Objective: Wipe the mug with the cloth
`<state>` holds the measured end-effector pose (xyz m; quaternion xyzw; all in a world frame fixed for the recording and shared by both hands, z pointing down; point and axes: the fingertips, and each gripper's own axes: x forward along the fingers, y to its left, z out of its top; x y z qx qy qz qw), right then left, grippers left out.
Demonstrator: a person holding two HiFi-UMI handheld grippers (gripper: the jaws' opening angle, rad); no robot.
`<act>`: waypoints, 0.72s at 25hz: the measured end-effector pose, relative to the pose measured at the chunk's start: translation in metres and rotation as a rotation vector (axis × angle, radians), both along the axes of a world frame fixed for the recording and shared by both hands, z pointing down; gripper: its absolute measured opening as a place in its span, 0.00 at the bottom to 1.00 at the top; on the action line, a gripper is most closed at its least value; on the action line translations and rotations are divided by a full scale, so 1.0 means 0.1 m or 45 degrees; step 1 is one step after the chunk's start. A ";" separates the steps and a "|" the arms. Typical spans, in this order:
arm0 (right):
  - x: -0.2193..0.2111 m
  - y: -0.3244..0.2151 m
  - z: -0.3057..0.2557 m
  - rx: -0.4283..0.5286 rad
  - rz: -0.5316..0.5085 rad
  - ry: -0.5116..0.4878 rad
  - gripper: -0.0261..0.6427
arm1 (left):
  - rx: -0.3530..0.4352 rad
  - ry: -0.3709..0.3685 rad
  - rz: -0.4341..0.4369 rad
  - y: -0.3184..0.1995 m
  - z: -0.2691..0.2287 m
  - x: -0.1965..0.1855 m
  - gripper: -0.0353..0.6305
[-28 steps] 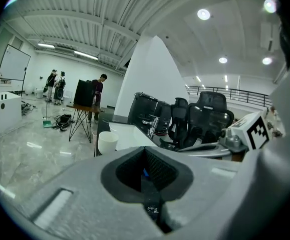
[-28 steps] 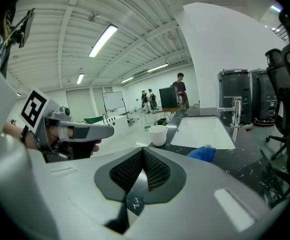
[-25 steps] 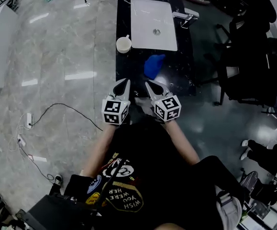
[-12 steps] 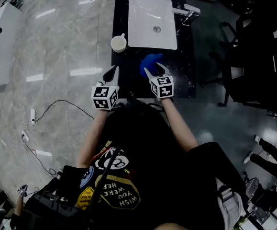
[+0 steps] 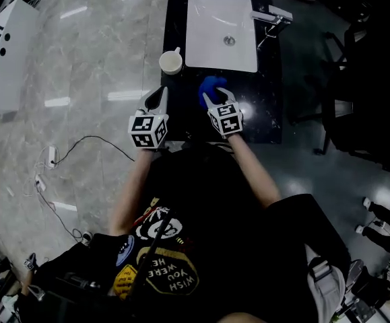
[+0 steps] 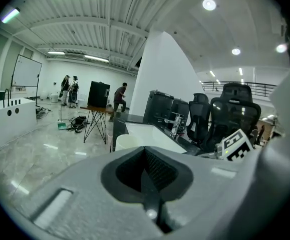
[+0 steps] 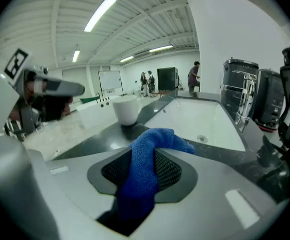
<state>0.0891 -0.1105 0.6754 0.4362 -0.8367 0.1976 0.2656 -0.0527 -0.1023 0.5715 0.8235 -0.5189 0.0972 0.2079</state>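
Cream ceramic mug point(image 5: 172, 62) is standing untouched at the black counter's point(image 5: 265, 116) left edge, beside the white sink point(image 5: 211, 39). Right gripper point(image 5: 215, 96) has just been closing and is pinching the blue cloth point(image 7: 143, 171). Left gripper point(image 5: 158, 94) is hovering closed and empty. Wiping is not yet beginning.

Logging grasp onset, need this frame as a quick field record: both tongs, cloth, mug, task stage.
left tongs: shut, nothing between them, apart from the mug
right tongs: have just been closing, now pinching the blue cloth
mug: white, upright on the black counter, left of the sink, untouched
cloth: bunched, one end in the right tongs, the rest toward the sink
wiping: not yet begun
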 end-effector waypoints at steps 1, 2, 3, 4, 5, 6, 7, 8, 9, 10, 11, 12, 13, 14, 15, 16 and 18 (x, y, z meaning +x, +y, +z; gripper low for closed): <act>-0.04 -0.09 -0.11 0.016 -0.013 -0.066 0.23 | -0.005 0.002 -0.012 -0.06 0.02 -0.04 0.06; -0.10 -0.20 -0.25 0.048 -0.028 -0.125 0.23 | -0.015 -0.004 -0.027 -0.12 0.06 -0.10 0.06; -0.16 -0.33 -0.39 0.087 -0.046 -0.164 0.23 | -0.038 -0.020 -0.052 -0.19 0.11 -0.17 0.06; -0.22 -0.46 -0.50 0.123 -0.068 -0.181 0.23 | -0.074 -0.046 -0.093 -0.27 0.19 -0.27 0.06; -0.28 -0.60 -0.57 0.150 -0.094 -0.178 0.23 | -0.118 -0.073 -0.145 -0.35 0.28 -0.38 0.06; -0.35 -0.74 -0.59 0.169 -0.124 -0.158 0.23 | -0.156 -0.087 -0.196 -0.45 0.35 -0.48 0.06; -0.43 -0.87 -0.58 0.177 -0.157 -0.130 0.23 | -0.177 -0.081 -0.231 -0.56 0.39 -0.56 0.06; -0.50 -0.98 -0.54 0.174 -0.191 -0.101 0.23 | -0.181 -0.058 -0.244 -0.67 0.42 -0.61 0.06; -0.58 -1.05 -0.49 0.158 -0.223 -0.074 0.23 | -0.180 -0.024 -0.240 -0.78 0.44 -0.63 0.06; -0.63 -1.06 -0.43 0.135 -0.252 -0.045 0.23 | -0.186 0.018 -0.229 -0.88 0.48 -0.64 0.06; -0.67 -1.02 -0.37 0.110 -0.279 -0.013 0.23 | -0.202 0.075 -0.217 -0.96 0.52 -0.63 0.06; -0.71 -0.93 -0.35 0.091 -0.309 0.019 0.23 | -0.220 0.154 -0.204 -1.03 0.54 -0.60 0.06; -0.74 -0.82 -0.34 0.082 -0.348 0.050 0.23 | -0.227 0.249 -0.183 -1.07 0.53 -0.54 0.06; -0.79 -0.68 -0.35 0.082 -0.399 0.079 0.23 | -0.222 0.340 -0.153 -1.09 0.49 -0.46 0.06; -0.85 -0.53 -0.36 0.089 -0.459 0.105 0.23 | -0.212 0.402 -0.117 -1.10 0.45 -0.38 0.06; -0.90 -0.39 -0.37 0.097 -0.518 0.128 0.23 | -0.203 0.433 -0.085 -1.09 0.41 -0.30 0.06; -0.91 -0.24 -0.38 0.102 -0.565 0.152 0.23 | -0.199 0.450 -0.057 -1.08 0.39 -0.23 0.06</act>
